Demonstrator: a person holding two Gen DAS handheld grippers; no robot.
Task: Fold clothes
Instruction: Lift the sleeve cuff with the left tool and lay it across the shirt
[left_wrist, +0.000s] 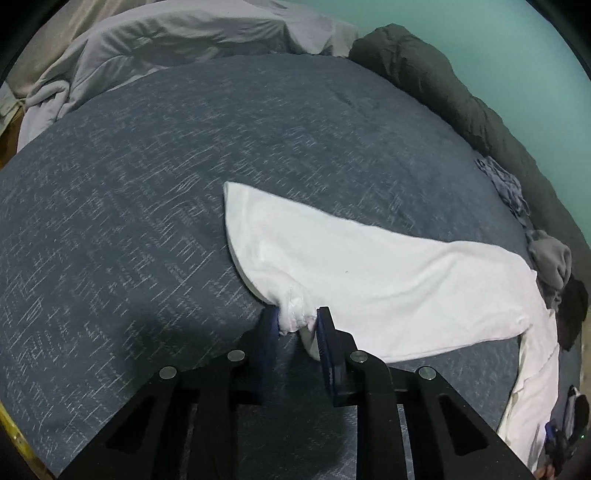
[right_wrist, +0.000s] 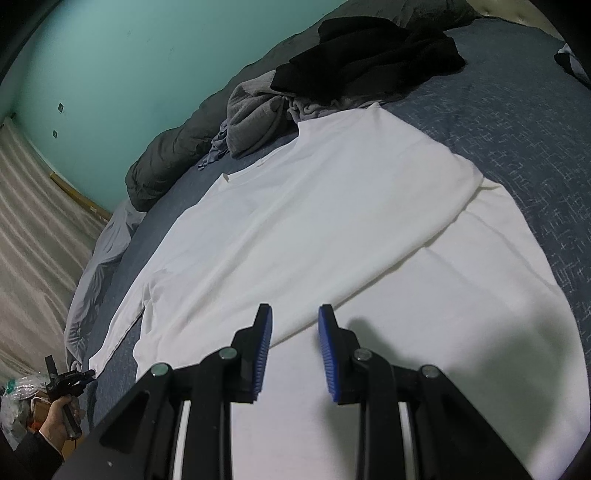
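A bed (left_wrist: 147, 221) covered by a blue-grey flecked bedspread is seen against a teal wall (right_wrist: 110, 74), with a pale grey duvet (left_wrist: 147, 33) bunched at its far end and a dark olive rolled blanket (left_wrist: 461, 96) laid along the wall side. One white long-sleeved shirt (right_wrist: 332, 221) is spread flat on the bedspread, its sleeves folded over the body. The cuff end of a sleeve is pinched between the blue pads of the left gripper (left_wrist: 297, 319), which is clenched on the shirt. The right gripper (right_wrist: 295, 321) is held just above the shirt's lower part, its pads apart with nothing between them. Three other garments are heaped beside the shirt's collar: one black (right_wrist: 369, 48), one grey (right_wrist: 255, 118) and one bluish (left_wrist: 506, 188), the last partly hidden. The hand (right_wrist: 61, 413) holding the left gripper is seen only small, at the picture's edge.
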